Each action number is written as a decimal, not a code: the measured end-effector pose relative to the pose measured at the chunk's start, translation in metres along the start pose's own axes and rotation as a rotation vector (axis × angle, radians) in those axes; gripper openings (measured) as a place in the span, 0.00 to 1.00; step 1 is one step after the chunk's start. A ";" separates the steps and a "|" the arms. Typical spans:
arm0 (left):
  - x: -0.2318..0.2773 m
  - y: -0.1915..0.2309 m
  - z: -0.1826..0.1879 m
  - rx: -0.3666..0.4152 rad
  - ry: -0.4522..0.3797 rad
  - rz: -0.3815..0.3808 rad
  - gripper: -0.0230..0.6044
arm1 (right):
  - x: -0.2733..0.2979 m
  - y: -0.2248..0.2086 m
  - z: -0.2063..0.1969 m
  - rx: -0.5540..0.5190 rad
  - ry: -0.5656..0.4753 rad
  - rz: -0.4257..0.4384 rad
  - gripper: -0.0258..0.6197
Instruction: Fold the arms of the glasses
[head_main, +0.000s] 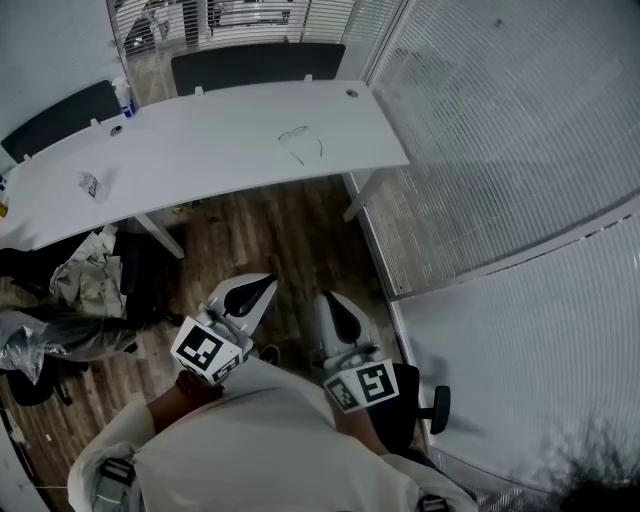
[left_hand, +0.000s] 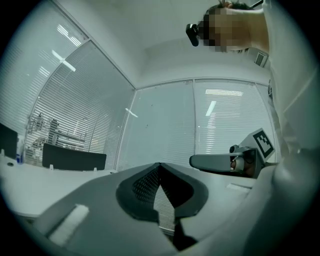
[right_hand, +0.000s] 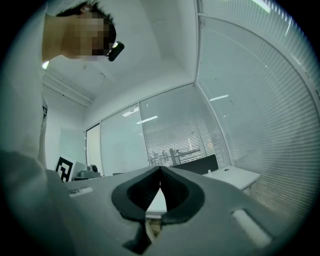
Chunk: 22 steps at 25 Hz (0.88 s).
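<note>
My left tongs (head_main: 262, 286) and right tongs (head_main: 333, 303) are both clenched on nothing; the glasses (head_main: 297, 144) lie on the tabletop (head_main: 200, 135), well ahead of both. If I arrive without releasing them, the tips may shove the thin frame away instead of catching an arm.

We see a white desk (head_main: 200, 150), a brown wood-grain floor (head_main: 285, 235), pale blinds (head_main: 500, 150) striped with fine horizontal slats, and a white-and-black left gripper (head_main: 267, 283) and right gripper (head_main: 326, 298), their cubes patterned with black-and-white square markers.

Dim, cool light; gripper views fisheye-warped with dark vignetted corners
</note>
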<state>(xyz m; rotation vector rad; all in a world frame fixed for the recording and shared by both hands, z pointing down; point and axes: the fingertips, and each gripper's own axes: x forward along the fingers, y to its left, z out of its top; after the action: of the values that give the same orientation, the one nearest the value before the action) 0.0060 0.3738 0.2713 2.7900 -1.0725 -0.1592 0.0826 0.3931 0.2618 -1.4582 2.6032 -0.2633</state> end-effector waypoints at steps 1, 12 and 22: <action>0.001 0.001 0.000 0.000 0.001 0.006 0.04 | 0.001 -0.001 0.000 0.005 0.001 0.003 0.04; 0.038 0.046 -0.012 -0.031 0.010 0.026 0.04 | 0.052 -0.033 -0.011 0.000 0.030 0.033 0.04; 0.092 0.149 0.004 -0.048 0.009 0.013 0.04 | 0.176 -0.058 -0.009 -0.016 0.068 0.059 0.04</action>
<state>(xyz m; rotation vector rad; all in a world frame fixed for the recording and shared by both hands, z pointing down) -0.0245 0.2020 0.2897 2.7380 -1.0706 -0.1682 0.0373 0.2135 0.2757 -1.3989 2.7026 -0.2909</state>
